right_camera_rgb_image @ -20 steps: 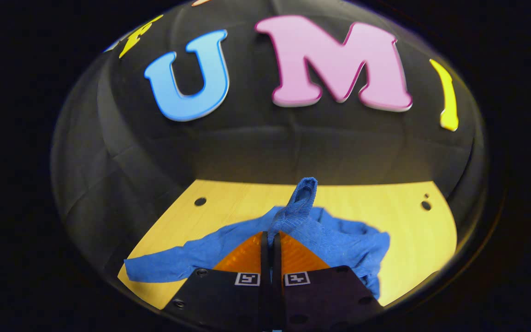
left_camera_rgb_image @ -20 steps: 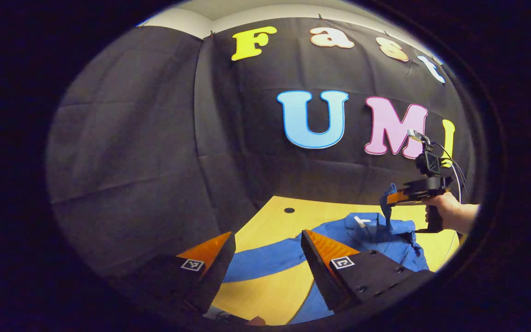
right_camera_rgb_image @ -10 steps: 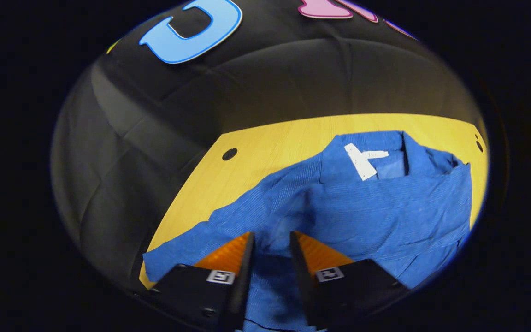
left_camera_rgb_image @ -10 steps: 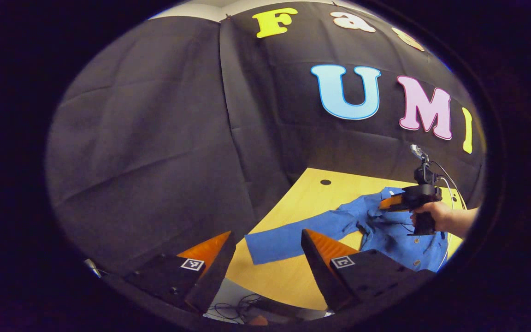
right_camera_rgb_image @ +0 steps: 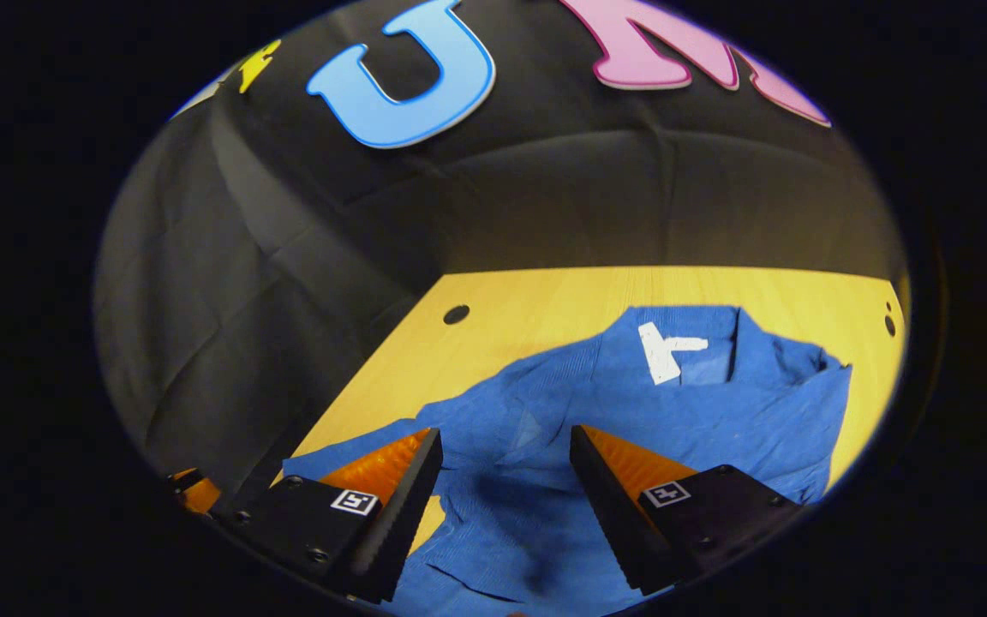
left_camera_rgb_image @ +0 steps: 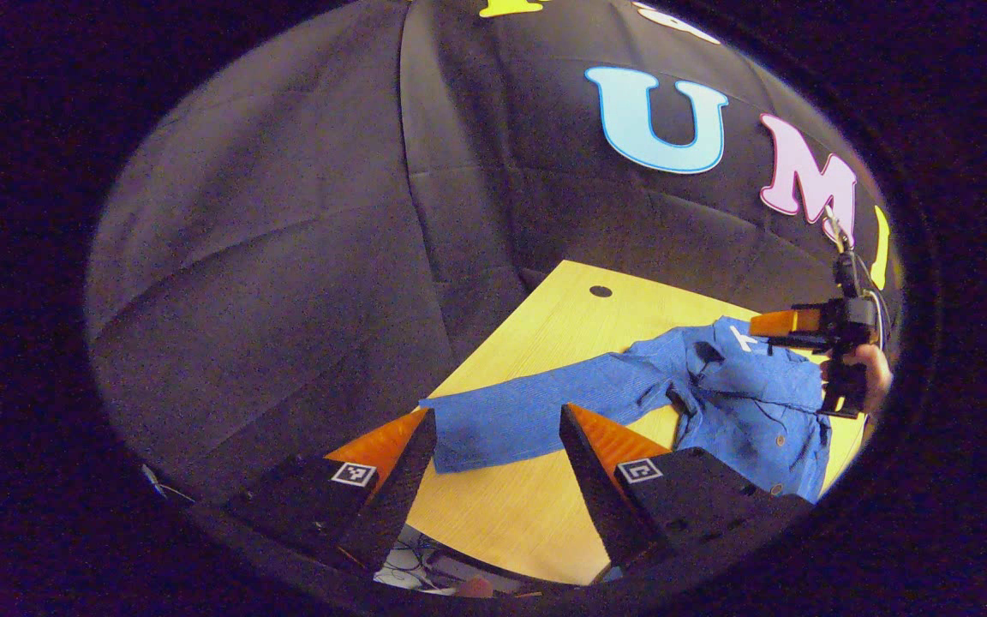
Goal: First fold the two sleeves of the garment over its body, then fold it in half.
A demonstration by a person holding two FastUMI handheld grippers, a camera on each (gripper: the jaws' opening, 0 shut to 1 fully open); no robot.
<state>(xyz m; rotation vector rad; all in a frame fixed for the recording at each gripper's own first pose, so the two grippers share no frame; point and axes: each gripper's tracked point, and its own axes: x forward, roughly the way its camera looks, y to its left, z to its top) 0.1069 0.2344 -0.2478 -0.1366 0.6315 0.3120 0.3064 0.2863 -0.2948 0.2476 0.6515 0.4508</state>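
- Nearest in the left gripper view, the left gripper (left_camera_rgb_image: 498, 446) hovers with fingers spread wide and holding nothing, its tips framing the cuff end of the garment's long sleeve (left_camera_rgb_image: 536, 411).
- The blue garment (right_camera_rgb_image: 631, 403) lies on the yellow table (left_camera_rgb_image: 545, 334); that sleeve stretches left, unfolded.
- In the right gripper view, the right gripper (right_camera_rgb_image: 502, 463) hangs over the garment's body, fingers wide apart and empty.
- Farther off, the white neck tag (right_camera_rgb_image: 663, 351) marks the collar.
- Risk, as a judgement: the loose cloth on the body looks rumpled, so a sleeve folded over it may slide or bunch.
- The left gripper view shows the cuff and a hand (left_camera_rgb_image: 866, 373) gripping the right gripper; the right gripper view shows the collar plainly.
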